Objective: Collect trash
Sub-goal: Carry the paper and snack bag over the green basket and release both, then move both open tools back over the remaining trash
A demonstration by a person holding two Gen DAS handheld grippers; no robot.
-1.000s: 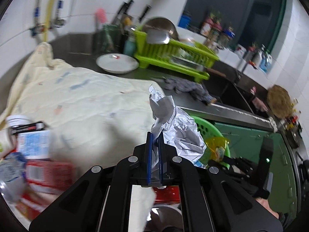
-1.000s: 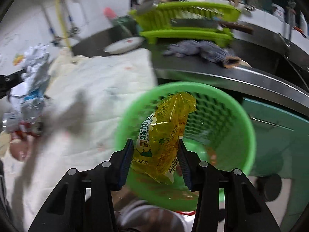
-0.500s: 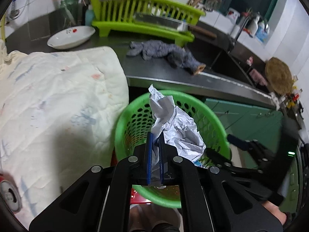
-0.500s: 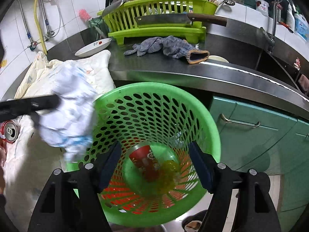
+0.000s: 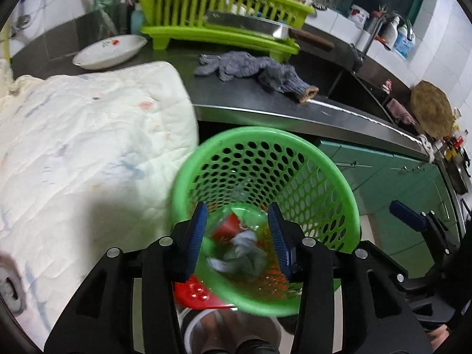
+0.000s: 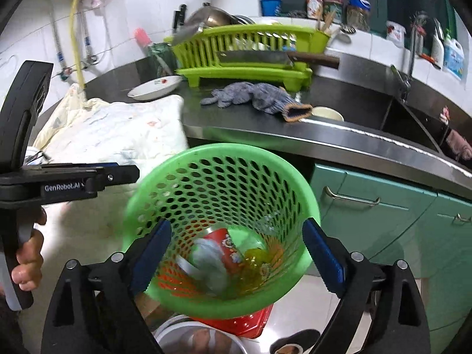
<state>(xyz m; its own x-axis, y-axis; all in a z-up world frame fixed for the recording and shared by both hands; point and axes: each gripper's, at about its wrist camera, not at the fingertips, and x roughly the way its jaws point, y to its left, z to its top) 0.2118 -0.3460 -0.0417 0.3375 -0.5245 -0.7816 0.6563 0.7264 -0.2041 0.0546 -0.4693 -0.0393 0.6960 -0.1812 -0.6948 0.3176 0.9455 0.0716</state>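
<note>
A green perforated waste basket [image 5: 318, 159] [image 6: 165, 177] stands on the floor below the counter edge. At its bottom lie a crumpled white paper wad [image 5: 247, 253] [image 6: 206, 262], a red cup [image 5: 227, 224] [image 6: 227, 242] and a yellow snack wrapper [image 6: 256, 262]. My left gripper [image 5: 236, 236] hangs over the basket mouth, its jaws opening with nothing between the pads. My right gripper [image 6: 236, 253] is also above the basket, jaws wide and still opening, empty. The left gripper's body [image 6: 70, 180] shows at the left of the right wrist view, held by a hand [image 6: 26, 259].
A padded white cloth [image 5: 88, 147] [image 6: 118, 129] covers the counter on the left. On the dark counter [image 6: 339, 135] lie a grey glove [image 5: 256, 70], a white dish [image 5: 109, 51] and a green dish rack [image 5: 224, 20]. Sink [image 6: 413, 118] at right, green cabinets [image 6: 383, 206] below, a red thing [image 6: 244, 321] under the basket.
The left gripper carried the paper wad over the basket, opened and let it fall in. The right gripper let go of the yellow wrapper, which now lies in the basket, and opened wide.
</note>
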